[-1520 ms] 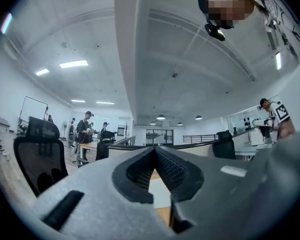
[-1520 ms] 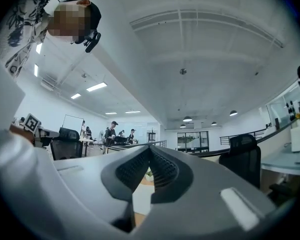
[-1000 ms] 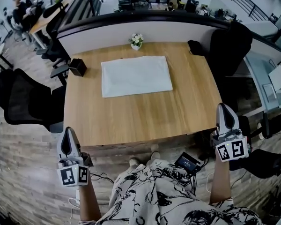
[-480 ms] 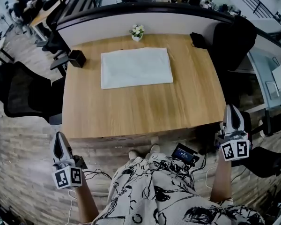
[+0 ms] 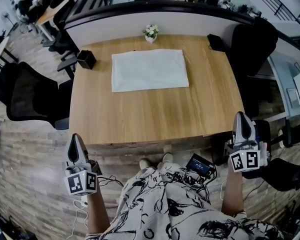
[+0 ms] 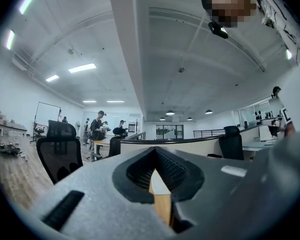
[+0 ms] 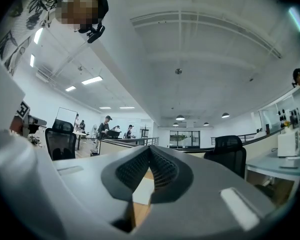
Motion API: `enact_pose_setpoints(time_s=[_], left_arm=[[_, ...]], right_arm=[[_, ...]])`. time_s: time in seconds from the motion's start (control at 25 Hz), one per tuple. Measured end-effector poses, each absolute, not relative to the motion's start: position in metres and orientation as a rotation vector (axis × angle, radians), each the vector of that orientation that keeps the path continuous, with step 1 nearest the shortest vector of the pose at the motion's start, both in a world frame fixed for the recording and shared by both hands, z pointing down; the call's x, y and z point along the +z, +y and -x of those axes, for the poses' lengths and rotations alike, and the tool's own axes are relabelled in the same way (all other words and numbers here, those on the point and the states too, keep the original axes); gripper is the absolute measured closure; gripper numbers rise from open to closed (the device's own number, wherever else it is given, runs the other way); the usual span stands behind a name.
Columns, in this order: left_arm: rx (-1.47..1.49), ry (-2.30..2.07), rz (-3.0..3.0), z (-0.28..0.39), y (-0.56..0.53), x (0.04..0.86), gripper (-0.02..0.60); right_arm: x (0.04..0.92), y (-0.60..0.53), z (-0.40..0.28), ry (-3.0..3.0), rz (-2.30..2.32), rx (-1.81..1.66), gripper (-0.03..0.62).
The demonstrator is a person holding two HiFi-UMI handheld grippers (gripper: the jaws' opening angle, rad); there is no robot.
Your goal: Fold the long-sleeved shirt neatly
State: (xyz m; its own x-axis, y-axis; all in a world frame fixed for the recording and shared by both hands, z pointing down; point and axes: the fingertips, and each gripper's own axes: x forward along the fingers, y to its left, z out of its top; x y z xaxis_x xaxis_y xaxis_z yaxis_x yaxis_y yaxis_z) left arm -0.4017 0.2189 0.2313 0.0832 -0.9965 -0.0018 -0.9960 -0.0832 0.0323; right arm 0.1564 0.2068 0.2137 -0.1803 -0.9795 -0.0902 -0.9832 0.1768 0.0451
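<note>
The white long-sleeved shirt [image 5: 150, 69] lies folded into a flat rectangle on the far half of the wooden table [image 5: 155, 114]. Both grippers hang off the table's near edge, at the person's sides and well apart from the shirt. My left gripper [image 5: 76, 136] is over the floor at the near left, shut and holding nothing. My right gripper [image 5: 241, 115] is by the table's near right corner, also shut and holding nothing. In the left gripper view the shut left gripper [image 6: 155, 151] points level across the room. In the right gripper view the right gripper [image 7: 149, 151] does the same.
A small flower pot [image 5: 151, 32] stands at the table's far edge. A black box [image 5: 86, 59] sits at the far left corner and a black object [image 5: 216, 42] at the far right. Black office chairs stand left [image 5: 27, 96] and right [image 5: 252, 44]. A black device [image 5: 200, 166] with cables lies on the floor.
Both grippers have sunk a little beside the person, and the left one swung outward and back. The head view has shifted slightly. The shirt lies as before.
</note>
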Motion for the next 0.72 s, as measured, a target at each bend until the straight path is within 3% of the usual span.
enact_pose_setpoints(time_s=[0.72], left_arm=[[0.016, -2.145, -2.307, 0.38, 0.219, 0.227, 0.578]], right_arm=[[0.22, 0.2, -0.15, 2.436, 1.919, 0.1, 0.589]])
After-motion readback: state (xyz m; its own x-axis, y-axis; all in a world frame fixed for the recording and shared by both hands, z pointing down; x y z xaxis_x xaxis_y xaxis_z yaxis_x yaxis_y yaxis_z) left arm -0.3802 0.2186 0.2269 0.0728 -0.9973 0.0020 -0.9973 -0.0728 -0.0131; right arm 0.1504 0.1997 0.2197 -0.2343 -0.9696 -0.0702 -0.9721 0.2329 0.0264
